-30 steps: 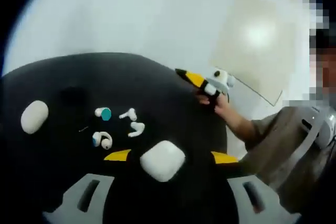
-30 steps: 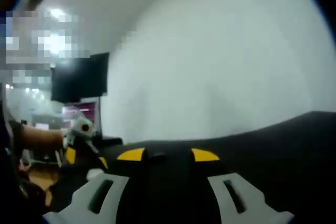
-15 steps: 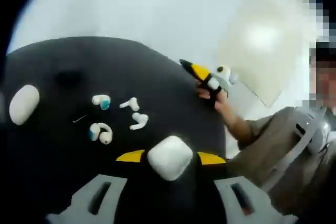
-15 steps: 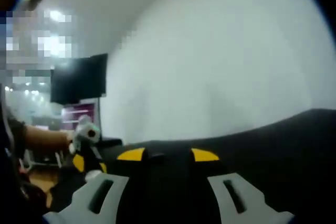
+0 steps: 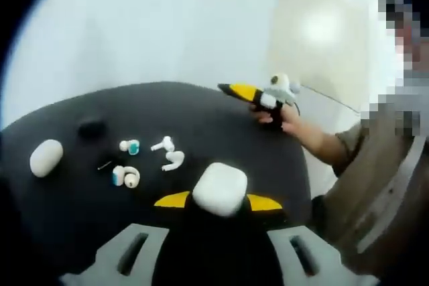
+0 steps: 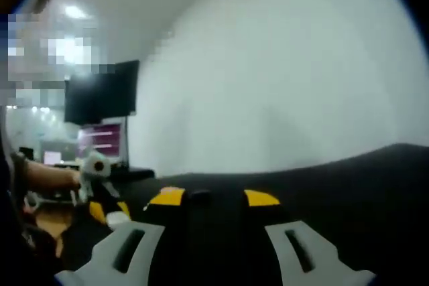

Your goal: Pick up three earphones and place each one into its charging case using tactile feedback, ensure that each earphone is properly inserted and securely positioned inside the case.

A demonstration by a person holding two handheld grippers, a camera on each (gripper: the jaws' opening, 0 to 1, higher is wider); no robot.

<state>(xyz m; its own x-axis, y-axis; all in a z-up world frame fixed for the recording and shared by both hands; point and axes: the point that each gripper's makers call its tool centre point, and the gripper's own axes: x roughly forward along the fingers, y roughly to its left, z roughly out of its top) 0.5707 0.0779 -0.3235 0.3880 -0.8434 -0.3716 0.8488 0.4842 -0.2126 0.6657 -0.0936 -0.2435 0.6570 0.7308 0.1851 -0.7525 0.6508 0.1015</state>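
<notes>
On the black round table (image 5: 80, 212) lie several loose earphones: a teal-and-white bud (image 5: 130, 146), two white stemmed buds (image 5: 164, 144) (image 5: 174, 160) and a white-and-teal clip bud (image 5: 125, 177). A white charging case (image 5: 219, 189), lid closed, sits between the yellow-tipped jaws of my left gripper (image 5: 219, 201), which touch its two sides. Another white case (image 5: 45, 157) rests at the far left. In the left gripper view my right gripper (image 5: 258, 95) hovers over the table's far edge in a hand. My right gripper (image 6: 214, 197) is open and holds nothing.
A small dark object (image 5: 90, 127) sits on the table behind the earphones. A person stands at the right of the table. In the right gripper view my left gripper (image 6: 100, 189) comes in from the left, with a dark monitor (image 6: 102, 100) behind it.
My left jaws have narrowed from well apart to touching the white case's sides. The left view has shifted. The right gripper has stayed open over the table.
</notes>
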